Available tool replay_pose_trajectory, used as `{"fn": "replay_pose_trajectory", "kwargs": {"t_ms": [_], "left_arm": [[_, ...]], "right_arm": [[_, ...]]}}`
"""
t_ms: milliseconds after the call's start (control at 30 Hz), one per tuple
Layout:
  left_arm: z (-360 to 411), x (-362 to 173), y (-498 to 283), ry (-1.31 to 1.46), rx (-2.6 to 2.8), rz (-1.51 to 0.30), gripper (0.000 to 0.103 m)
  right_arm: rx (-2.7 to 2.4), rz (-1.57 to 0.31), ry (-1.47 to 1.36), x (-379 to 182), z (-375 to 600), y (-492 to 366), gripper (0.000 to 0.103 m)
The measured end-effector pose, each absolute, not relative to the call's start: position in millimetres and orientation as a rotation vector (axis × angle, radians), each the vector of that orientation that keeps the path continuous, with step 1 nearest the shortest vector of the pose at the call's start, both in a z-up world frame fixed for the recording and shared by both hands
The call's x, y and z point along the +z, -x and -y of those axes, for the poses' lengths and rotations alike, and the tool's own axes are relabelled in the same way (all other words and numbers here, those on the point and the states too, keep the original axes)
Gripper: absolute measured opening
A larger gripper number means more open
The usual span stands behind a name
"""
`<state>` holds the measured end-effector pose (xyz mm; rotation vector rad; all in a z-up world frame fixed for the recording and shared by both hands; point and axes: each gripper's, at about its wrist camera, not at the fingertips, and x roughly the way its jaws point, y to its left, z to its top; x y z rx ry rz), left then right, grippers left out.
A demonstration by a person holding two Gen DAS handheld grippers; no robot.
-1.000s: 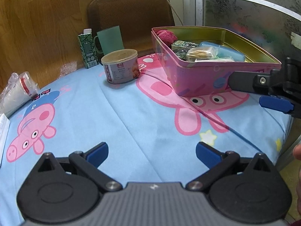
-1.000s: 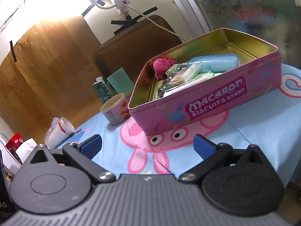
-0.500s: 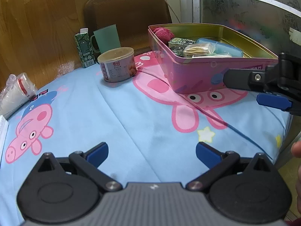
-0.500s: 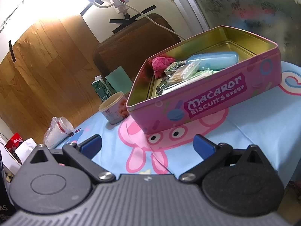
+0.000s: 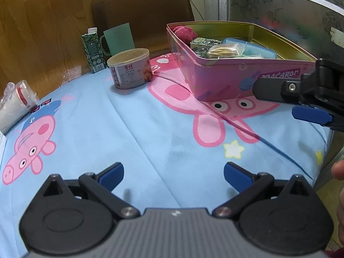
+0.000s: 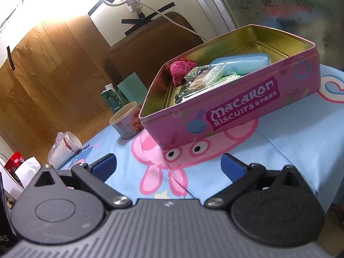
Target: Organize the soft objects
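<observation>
Tin [image 6: 240,109], pink, open, holding fuzzy pink cloth [image 6: 181,69] among packets

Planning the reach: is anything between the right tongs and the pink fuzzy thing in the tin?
Yes. The pink tin's near wall faces the open right tongs, and the pink fuzzy thing lies in the far corner beside packets.

tin [image 5: 217,81] on cloth [image 5: 150,129] | can [image 5: 131,68] left of tin | carton [image 5: 92,50] behind can
</observation>
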<state>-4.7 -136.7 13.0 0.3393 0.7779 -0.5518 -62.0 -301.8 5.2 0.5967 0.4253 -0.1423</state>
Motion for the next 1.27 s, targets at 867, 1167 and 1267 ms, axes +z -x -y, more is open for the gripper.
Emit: {"fn": "replay_pose_trajectory", "kwargs": {"t_ms": [867,1167,1267], "left_arm": [[151.2,6.7,4.3,-0.358,-0.574,-0.807,0.103],[154.4,10.5,8.1,-0.341,-0.609,-0.774,0.103],[145.3,17.1,5.0,-0.307,-0.601,-0.738,0.103]], "right_arm": [[-0.182,-0.431,-0.607,-1.9,312.7,64.7,0.103],[-0.231,-0.408,-0.590,-1.1,317.7,67.3,0.103],[-0.228,-0.410,-0.558,0.0,312.1,64.1,0.103]]}}
